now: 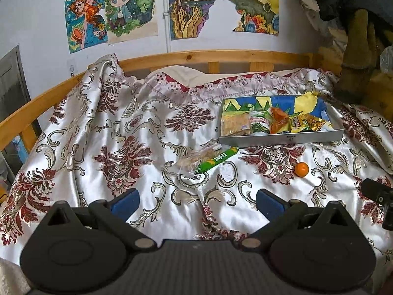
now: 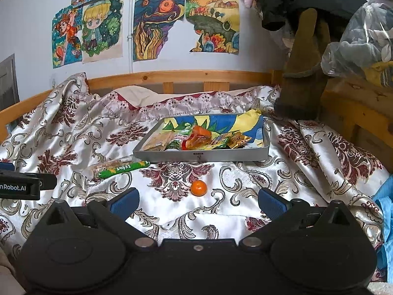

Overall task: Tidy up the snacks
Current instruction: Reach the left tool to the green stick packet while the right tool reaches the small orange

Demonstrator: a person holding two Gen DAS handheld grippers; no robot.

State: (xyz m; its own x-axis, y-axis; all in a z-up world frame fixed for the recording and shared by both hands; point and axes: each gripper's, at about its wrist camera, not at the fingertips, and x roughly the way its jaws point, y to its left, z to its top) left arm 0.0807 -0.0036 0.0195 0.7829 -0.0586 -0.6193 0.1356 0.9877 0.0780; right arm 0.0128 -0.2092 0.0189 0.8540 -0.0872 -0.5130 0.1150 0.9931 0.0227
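Taking the tray as our landmark, we read the bed from left to right. Left of the tray's near left corner lie two loose snacks on the quilt: one clear packet and one green stick, touching each other. In the tray we count roughly five packets, though they overlap too much for a sure count; one orange pouch sits in the middle. In front of the tray, nearer its right half in the left wrist view, rests one orange, well apart from the stick. Our left gripper holds its fingers wide apart and empty. Our right gripper is likewise spread and empty, with the orange just beyond it.
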